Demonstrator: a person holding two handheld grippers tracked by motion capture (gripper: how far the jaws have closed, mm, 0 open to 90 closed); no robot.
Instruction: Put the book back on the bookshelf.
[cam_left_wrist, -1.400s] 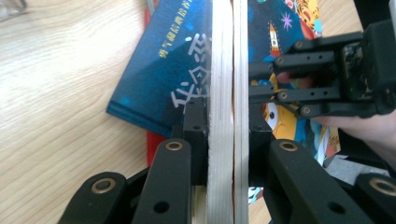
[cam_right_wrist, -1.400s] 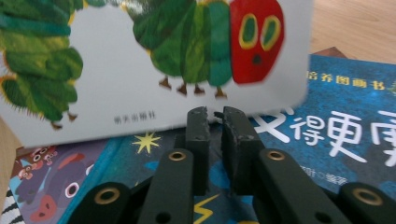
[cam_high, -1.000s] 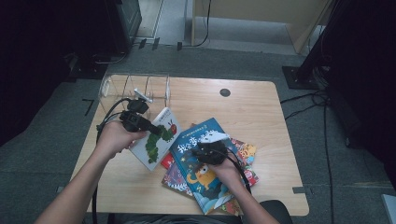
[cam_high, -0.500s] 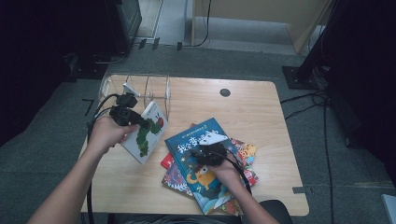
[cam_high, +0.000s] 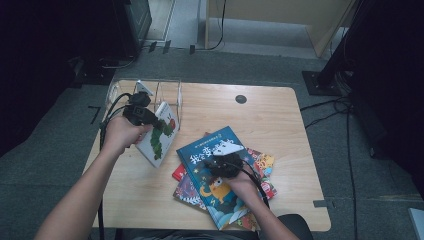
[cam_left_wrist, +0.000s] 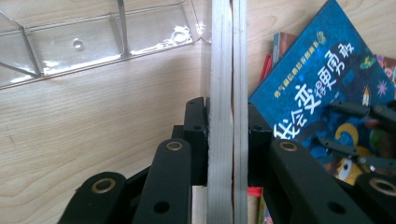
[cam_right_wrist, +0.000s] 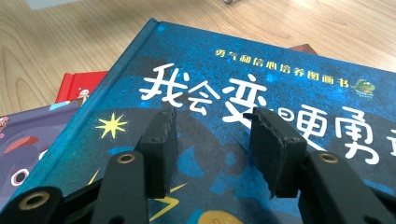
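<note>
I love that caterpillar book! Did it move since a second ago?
Yes. The left gripper carried the caterpillar book leftward, toward the clear rack, away from the blue book.

The high view looks forward and down over the whole desk (cam_high: 280, 115) from afar. Each gripper view sits close above its jaws; all three share the blue book (cam_high: 220, 175).
</note>
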